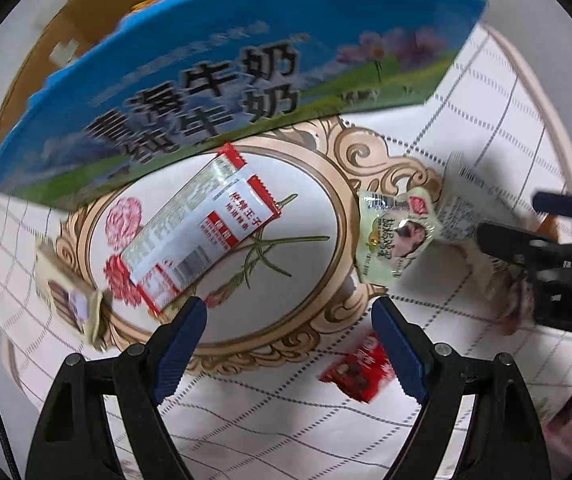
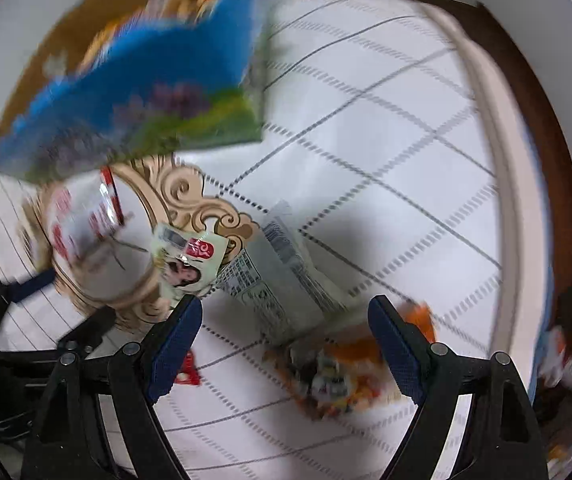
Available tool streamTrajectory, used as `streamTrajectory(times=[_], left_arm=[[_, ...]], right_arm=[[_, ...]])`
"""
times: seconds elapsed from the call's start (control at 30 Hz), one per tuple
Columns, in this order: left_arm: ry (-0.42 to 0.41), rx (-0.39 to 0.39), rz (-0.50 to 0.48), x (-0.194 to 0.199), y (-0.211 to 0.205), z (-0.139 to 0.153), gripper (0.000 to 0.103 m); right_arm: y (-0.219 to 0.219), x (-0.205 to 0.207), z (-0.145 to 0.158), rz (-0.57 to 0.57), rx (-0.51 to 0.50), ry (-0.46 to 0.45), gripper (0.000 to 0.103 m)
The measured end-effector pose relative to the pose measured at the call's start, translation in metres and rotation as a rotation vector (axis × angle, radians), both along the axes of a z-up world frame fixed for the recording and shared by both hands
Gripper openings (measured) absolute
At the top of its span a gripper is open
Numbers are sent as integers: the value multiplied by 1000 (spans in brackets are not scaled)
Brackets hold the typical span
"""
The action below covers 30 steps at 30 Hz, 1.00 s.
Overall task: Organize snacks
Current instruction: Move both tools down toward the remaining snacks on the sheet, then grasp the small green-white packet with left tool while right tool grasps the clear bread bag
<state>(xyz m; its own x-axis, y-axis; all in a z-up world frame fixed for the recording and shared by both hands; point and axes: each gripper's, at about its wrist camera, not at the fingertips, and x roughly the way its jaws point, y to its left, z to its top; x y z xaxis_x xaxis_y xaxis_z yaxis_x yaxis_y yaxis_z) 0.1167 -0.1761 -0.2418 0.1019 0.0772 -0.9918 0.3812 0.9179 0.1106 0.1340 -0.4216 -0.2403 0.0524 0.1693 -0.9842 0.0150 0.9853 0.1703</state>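
Now both grippers point down over the desk (image 1: pixel 486 92), which is covered by a white cloth with a grey grid and a gold-framed oval flower motif. The left gripper (image 1: pixel 288 312) has its jaws spread wide with nothing between them, just bare cloth inside the oval. Just beyond its left fingertip lies a long red-and-white snack packet (image 1: pixel 201 228), slanted across the oval. To the left of that, a small beige packet (image 1: pixel 67 300) sits on the oval's frame. On the right of the oval rests a pale green packet (image 1: pixel 396 236) with a picture on its face, and near the left gripper's right finger a small red packet (image 1: pixel 360 368) lies flat.

Over on the right wrist view, the right gripper (image 2: pixel 286 312) also has its jaws wide apart, gripping nothing. Between and just ahead of its fingers lies a clear packet with printed labels (image 2: pixel 286 284), and below it an orange packet (image 2: pixel 346 368), blurred. The pale green packet touches the clear one's left edge.

At the far side stands a blue carton (image 1: pixel 225 80) with large black characters and a meadow print, its brown inside showing; contents too blurred to tell.
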Motion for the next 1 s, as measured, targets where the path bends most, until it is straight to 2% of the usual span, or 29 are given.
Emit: streamTrajectory(times=[0.07, 0.13, 0.2, 0.33, 0.4, 0.53, 0.57, 0.63, 0.7, 0.83, 1.0], left_arm=[[15, 15, -9, 2, -4, -6, 84], [41, 7, -5, 6, -8, -11, 84], [80, -28, 20, 10, -10, -16, 84], [180, -164, 124, 21, -19, -25, 84], [203, -193, 148, 24, -26, -31, 84], [209, -190, 139, 30, -46, -45, 82], [202, -188, 137, 33, -48, -48, 75], [192, -184, 134, 34, -54, -53, 51], [187, -186, 125, 34, -58, -54, 39], [138, -157, 104, 19, -52, -48, 38], [145, -147, 177, 0, 2, -43, 38]], right_arm=[[11, 7, -15, 68, -20, 16, 86], [19, 10, -30, 115, -38, 43, 68], [18, 10, -37, 119, -38, 52, 57], [-15, 5, -31, -20, 0, 32, 54], [-33, 2, -31, -84, 16, 33, 54], [-54, -2, -35, -148, 40, 44, 54], [-58, -3, -36, -154, 41, 44, 54], [-62, -7, -37, -156, 39, 45, 54], [-65, -9, -36, -156, 37, 44, 54], [-53, -7, -36, -145, 29, 46, 54], [-21, -9, -40, -130, 104, 70, 53]])
